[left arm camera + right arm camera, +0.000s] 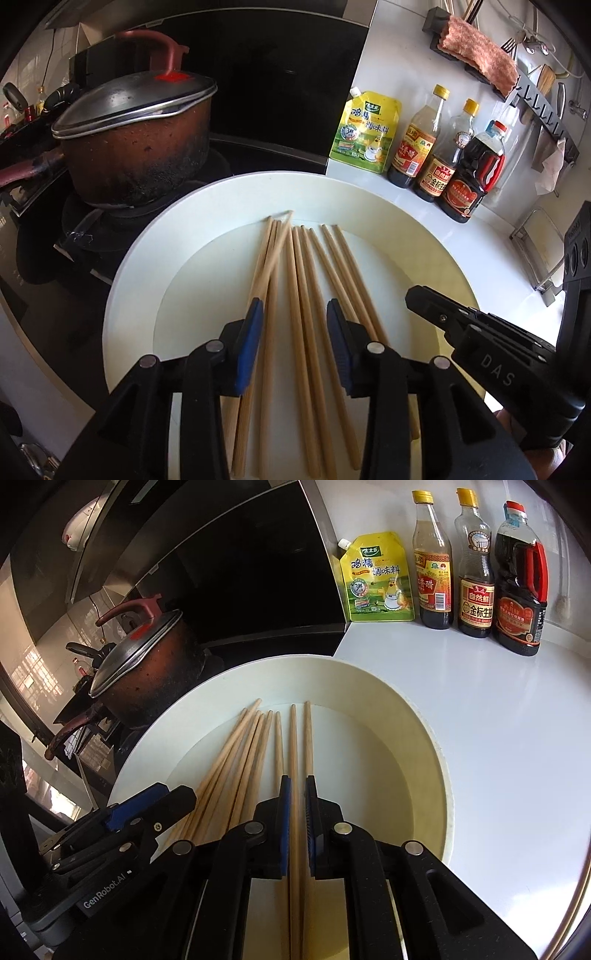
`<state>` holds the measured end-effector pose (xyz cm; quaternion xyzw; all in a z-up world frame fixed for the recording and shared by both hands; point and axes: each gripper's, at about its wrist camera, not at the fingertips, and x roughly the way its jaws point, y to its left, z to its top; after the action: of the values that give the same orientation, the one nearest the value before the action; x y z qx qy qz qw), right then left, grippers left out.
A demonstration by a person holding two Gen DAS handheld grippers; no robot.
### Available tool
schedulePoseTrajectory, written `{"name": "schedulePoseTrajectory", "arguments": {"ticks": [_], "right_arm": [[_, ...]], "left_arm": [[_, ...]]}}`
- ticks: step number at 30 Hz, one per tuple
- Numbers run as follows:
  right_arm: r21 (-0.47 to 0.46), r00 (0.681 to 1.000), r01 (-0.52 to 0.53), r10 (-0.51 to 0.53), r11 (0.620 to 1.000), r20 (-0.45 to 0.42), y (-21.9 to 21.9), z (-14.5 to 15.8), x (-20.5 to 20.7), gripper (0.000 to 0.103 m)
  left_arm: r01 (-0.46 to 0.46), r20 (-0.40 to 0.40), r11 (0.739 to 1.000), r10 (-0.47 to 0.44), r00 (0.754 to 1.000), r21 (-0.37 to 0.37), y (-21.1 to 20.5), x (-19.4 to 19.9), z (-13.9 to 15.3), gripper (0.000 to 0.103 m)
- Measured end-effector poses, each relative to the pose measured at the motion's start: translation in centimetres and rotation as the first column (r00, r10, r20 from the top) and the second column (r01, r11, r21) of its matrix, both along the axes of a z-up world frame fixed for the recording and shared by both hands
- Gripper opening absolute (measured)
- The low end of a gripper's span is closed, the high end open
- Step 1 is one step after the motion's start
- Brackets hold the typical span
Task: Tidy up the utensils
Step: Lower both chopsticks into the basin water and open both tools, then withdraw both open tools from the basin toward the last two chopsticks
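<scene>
While wooden chopsticks (306, 295) lie fanned in the white basin (129, 266) at frame centre, left claw (295, 314) gapes wide above them, gripping nothing. Right claw (297, 794) stands narrowly parted around one chopstick (293, 757); contact unclear.

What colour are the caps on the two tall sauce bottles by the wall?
Yellow caps on both tall bottles; clearest in the right wrist view.

Wooden chopsticks (306, 288) fanned across white plate (133, 295), tips toward 12 o'clock. Left gripper (295, 306) poised over them, fingers (248, 343) spread apart. Lidded pot (136, 147) at 10 o'clock; sauce bottles (443, 155) on surface (491, 236) at 2 o'clock.
</scene>
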<state>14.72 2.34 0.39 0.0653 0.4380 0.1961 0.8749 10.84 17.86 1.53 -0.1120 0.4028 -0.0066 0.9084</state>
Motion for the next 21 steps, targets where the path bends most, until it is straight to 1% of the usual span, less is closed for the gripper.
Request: {"name": "schedulePoseTrajectory", "arguments": {"ticks": [3,8,12,15,19,21], "right_arm": [[0.002,1.000,0.003,-0.003,1.000,0.010,-0.4,0.3,-0.5,0.007],[-0.006,0.999,-0.001,0.001,1.000,0.035,-0.9,0.9,-1.8,0.011],[-0.015,0.998,0.000,0.001,1.000,0.061,-1.4,1.4,-3.0,0.012],[-0.006,0.997,0.003,-0.003,1.000,0.075,-2.0,1.9,-4.0,0.016],[-0.009,0.995,0.014,-0.014,1.000,0.095,-3.0,2.4,-5.3,0.020],[-0.009,0.995,0.021,-0.020,1.000,0.098,-3.5,2.6,-5.9,0.022]], "left_arm": [[-0.004,0.008,1.000,0.004,1.000,0.009,-0.2,-0.3,0.3,0.037],[-0.006,0.008,1.000,0.006,1.000,0.008,-0.4,-1.2,0.6,0.040],[-0.006,0.010,1.000,0.006,1.000,0.016,-0.7,-2.1,0.8,0.044],[-0.004,0.013,1.000,0.004,1.000,0.023,-1.0,-2.8,1.0,0.045],[0.000,0.022,1.000,-0.001,1.000,0.030,-1.6,-3.7,1.4,0.049],[0.006,0.027,0.999,-0.007,1.000,0.034,-2.0,-4.1,1.7,0.049]]}}
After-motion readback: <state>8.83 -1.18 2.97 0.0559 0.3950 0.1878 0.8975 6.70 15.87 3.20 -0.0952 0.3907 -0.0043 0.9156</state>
